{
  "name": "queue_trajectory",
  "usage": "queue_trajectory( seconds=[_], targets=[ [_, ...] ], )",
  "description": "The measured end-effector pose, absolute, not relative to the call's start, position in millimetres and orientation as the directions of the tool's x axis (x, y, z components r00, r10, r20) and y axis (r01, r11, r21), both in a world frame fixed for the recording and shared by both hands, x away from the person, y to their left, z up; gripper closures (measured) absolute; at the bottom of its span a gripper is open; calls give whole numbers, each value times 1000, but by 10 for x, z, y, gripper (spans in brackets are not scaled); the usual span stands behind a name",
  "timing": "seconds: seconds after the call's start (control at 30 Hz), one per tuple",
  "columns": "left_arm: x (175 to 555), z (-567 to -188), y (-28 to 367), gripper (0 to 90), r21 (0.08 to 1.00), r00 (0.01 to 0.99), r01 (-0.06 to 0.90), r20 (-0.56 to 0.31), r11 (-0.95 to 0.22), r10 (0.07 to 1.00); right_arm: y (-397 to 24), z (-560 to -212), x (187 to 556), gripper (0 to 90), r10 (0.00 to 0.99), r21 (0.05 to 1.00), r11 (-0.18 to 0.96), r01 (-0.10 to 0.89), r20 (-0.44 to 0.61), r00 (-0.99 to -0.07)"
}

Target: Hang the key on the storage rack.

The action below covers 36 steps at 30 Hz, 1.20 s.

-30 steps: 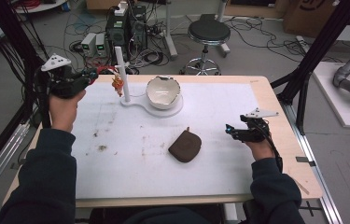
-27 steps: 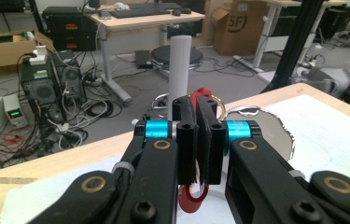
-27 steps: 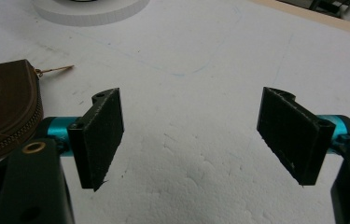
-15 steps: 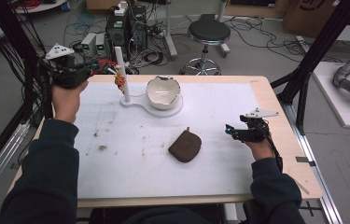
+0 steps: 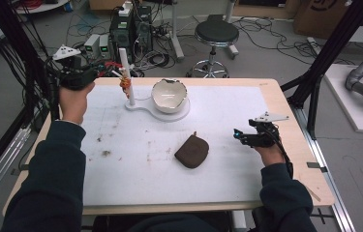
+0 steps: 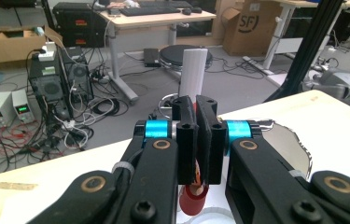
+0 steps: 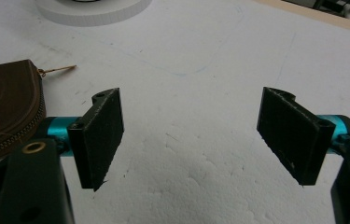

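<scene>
A white mat [image 5: 135, 179] covers a wooden table [image 5: 290, 111] in a lab with cables, power supplies and one black stool [image 5: 216, 34] on the floor beyond. The left gripper [image 5: 102, 73] is held at the far left edge of the table, its two jaws pressed together with something small and orange-red caught low between them; in the left gripper view [image 6: 196, 140] what that bit is cannot be told. Just beyond stands one white post [image 5: 126, 77] with a red-and-orange item [image 5: 125, 86] on it, rising from one flat white base [image 5: 157, 109]. On that base, right of the post, sits one white bowl [image 5: 169, 95]. The right gripper [image 5: 239, 137] rests near the right side of the mat, jaws wide apart and empty [image 7: 189, 140]. One brown zipped pouch [image 5: 191, 151] lies left of it, well apart from the base. Nothing lies between the pouch and the right gripper.
</scene>
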<state>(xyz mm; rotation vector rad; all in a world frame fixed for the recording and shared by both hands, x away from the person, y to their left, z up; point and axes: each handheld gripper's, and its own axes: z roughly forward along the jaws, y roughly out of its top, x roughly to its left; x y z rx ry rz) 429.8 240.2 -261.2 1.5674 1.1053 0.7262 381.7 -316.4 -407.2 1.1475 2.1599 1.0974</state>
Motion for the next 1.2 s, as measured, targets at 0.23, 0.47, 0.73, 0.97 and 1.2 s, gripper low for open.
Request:
queue_trajectory(
  seconds=[0.23,0.47,0.73,0.97,1.2],
  targets=[
    [4334,-2765,2477,857,944,367,330,-115,-13,923,-3168,-4072,3817,232,836,814,334,475,-23,-548],
    [4267,-3068,2603,571,936,326,351,-144,22,934,-3162,-4073,3816,231,833,814,339,471,-27,-553],
    [3886,-3540,2642,332,941,400,335,-194,53,896,-3142,-4079,3820,232,831,813,339,474,-22,-556],
    [3602,-3840,2581,174,960,497,276,-184,47,848,-3120,-4091,3829,232,823,808,349,474,-22,-568],
    [3470,-3985,2574,187,973,541,229,-144,20,829,-3074,-4077,3843,221,807,809,360,464,-21,-590]
  ],
)
